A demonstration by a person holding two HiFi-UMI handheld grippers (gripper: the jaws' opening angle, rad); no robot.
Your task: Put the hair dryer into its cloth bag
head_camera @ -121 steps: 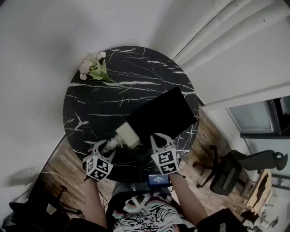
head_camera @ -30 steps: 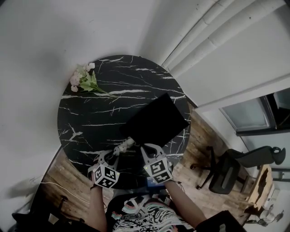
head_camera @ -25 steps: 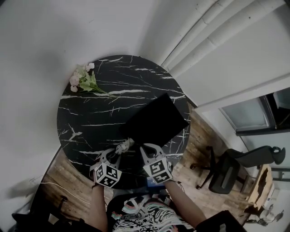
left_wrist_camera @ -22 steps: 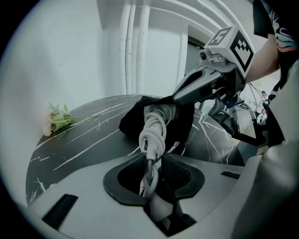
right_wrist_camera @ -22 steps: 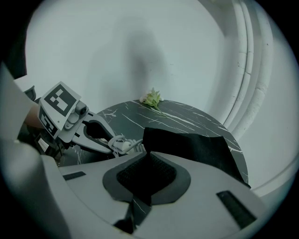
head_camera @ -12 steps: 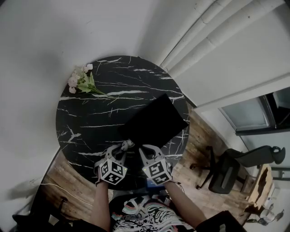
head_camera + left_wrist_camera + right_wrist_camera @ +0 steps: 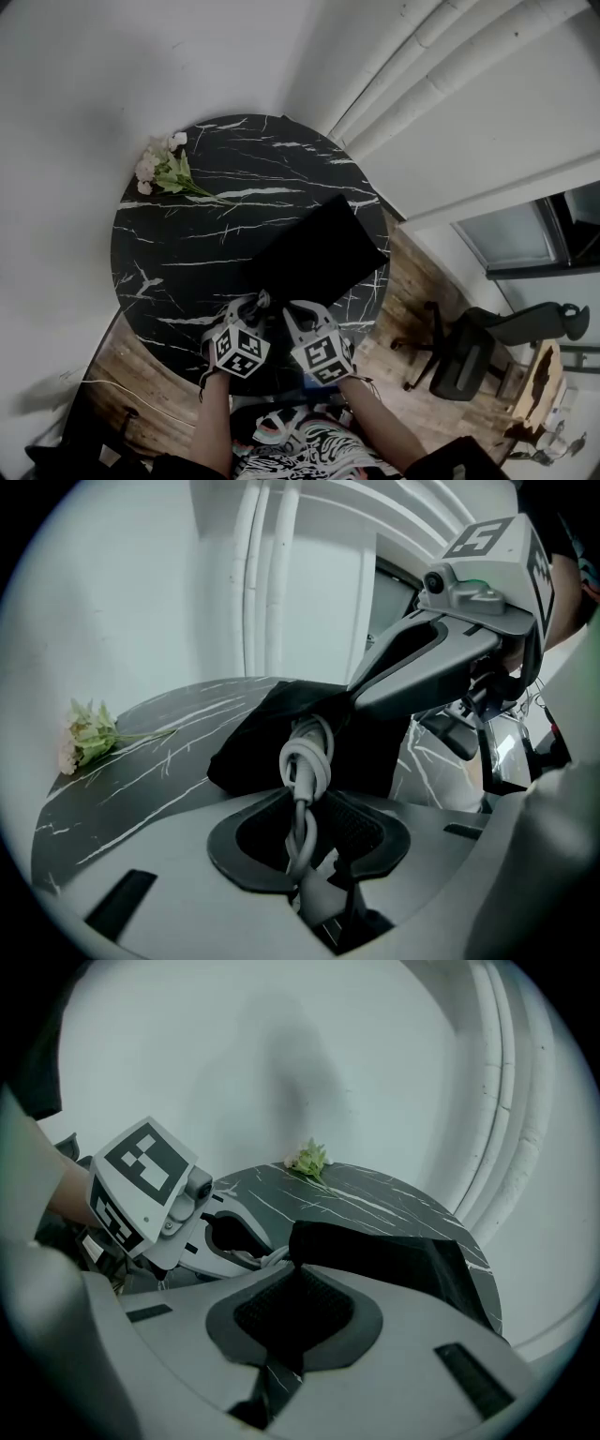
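Of the hair dryer, only its looped white cord (image 7: 305, 755) is showing, sticking out at the near mouth of the black cloth bag (image 7: 321, 247); the body itself is lying out of sight. The bag is resting flat on the right half of the round, black marbled counter (image 7: 178, 239), with its open end pointing toward the person.

The left gripper (image 7: 302, 834) is clenching the cord, the bundle running down between its two pads and standing up just above them, right against the bag's opening. Just beside it, the right gripper (image 7: 289, 1314) is pinching the bag's near edge, a fold of dark cloth rising from between its nearly closed pads. The two grippers are sitting close together at the counter's near rim, both angling downward.

A small spray of pale flowers (image 7: 157, 165) is lying at the far left edge of the counter, well apart from the bag.
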